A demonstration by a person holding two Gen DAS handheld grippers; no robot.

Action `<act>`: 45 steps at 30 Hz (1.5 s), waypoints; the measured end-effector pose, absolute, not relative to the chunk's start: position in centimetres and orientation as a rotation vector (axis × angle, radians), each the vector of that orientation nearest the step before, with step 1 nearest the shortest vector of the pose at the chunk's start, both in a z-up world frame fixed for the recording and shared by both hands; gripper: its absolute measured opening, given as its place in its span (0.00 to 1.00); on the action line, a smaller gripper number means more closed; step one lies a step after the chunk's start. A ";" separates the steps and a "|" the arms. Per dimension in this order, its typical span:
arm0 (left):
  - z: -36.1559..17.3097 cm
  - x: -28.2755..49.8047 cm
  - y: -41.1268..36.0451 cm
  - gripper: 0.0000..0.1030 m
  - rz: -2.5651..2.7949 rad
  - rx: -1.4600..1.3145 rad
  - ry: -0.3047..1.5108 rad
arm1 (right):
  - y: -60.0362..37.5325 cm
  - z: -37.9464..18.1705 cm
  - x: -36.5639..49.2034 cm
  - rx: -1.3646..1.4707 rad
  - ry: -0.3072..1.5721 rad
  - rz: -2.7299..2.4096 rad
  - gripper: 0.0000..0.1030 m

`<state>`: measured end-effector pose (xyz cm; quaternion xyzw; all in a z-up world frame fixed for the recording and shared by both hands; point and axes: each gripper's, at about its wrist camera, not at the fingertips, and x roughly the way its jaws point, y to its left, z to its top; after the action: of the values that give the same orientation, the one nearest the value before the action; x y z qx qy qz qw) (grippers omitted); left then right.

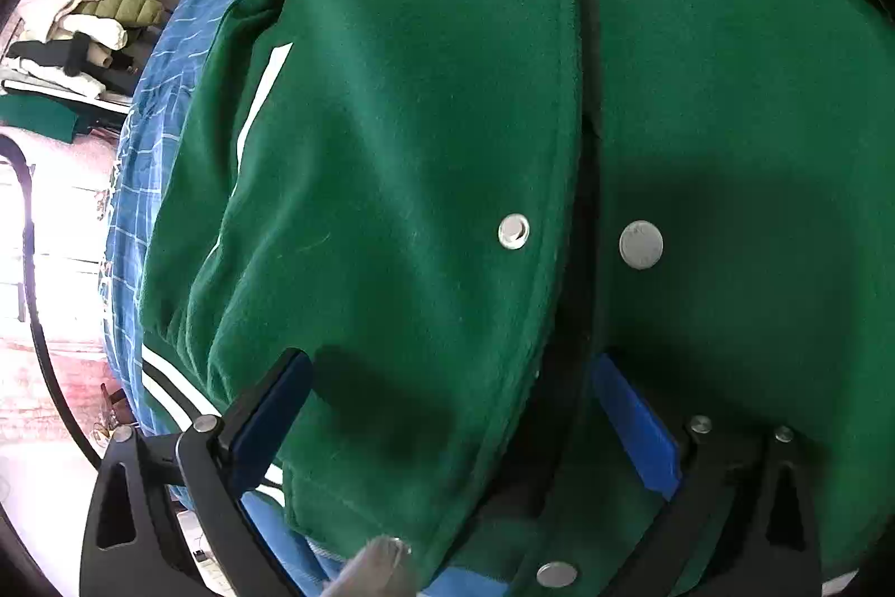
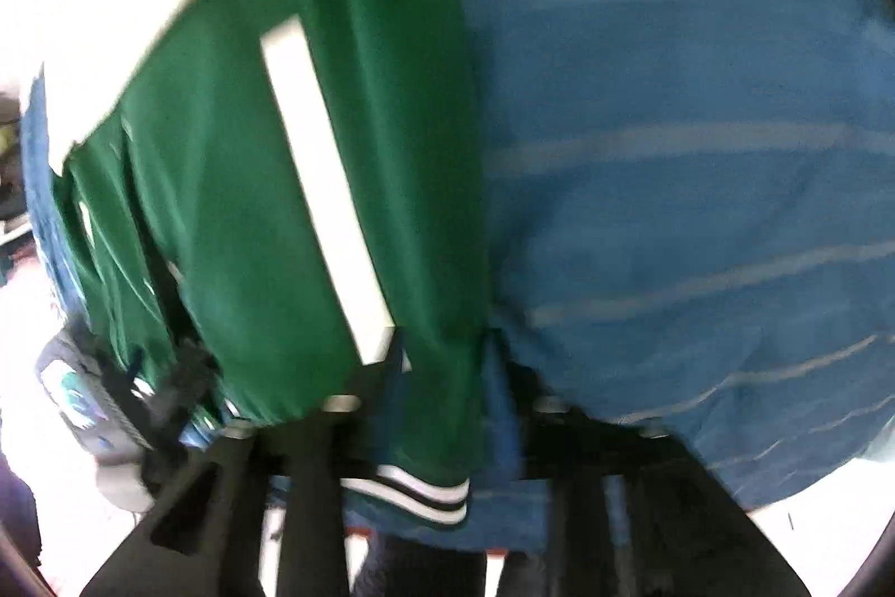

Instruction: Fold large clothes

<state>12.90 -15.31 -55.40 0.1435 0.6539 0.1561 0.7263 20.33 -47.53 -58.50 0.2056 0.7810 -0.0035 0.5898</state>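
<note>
A blue bedspread with pale checked lines [image 1: 145, 183] is being seen along the left of the left wrist view and filling the right half of the right wrist view; whether it covers a bed or a table cannot be told. On it a large green felt varsity jacket with cream sleeves and striped ribbed hem [image 1: 403, 138] is being laid out front-up, taking up the centre of the left wrist view and the left half of the right wrist view. Its placket is being left unfastened, with round silver snap buttons [image 1: 641, 244] on both edges.

The left gripper [image 1: 447, 423] is being held released at the lower edge, its blue pads spread wide above the placket near the hem, nothing pinched. The right gripper [image 2: 442, 407] is blurred; its jaws are being held part-open astride the jacket's side edge by the hem, and no pinch on the cloth can be made out.

Judged from this, the jacket is being arranged before a fold. Next, the side edge would need to be grasped and carried across.
</note>
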 end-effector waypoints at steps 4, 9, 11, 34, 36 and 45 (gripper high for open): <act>-55.3 12.9 -15.2 1.00 0.392 0.265 1.425 | -50.0 -56.6 24.5 0.467 1.673 -0.036 0.45; -55.1 13.0 -15.6 1.00 0.435 0.282 1.434 | -52.5 -57.5 31.3 0.449 1.580 0.008 0.38; -55.1 12.9 -15.8 1.00 0.465 0.275 1.434 | -53.4 -58.2 32.9 0.393 1.583 0.010 0.06; -48.1 4.7 -33.9 1.00 0.727 0.584 1.423 | -70.7 -52.4 26.6 0.005 1.717 0.132 0.61; -48.3 3.3 -37.1 1.00 0.649 0.596 1.438 | -73.4 -52.1 25.6 0.010 1.734 0.116 0.62; -53.8 4.3 -43.6 1.00 0.553 0.663 1.474 | -86.1 -51.5 25.7 0.063 1.747 0.019 0.61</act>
<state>4.31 -43.57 -53.78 0.2928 0.6507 0.2440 0.6567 25.70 -86.11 -51.45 0.0278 0.7664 0.0083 0.6418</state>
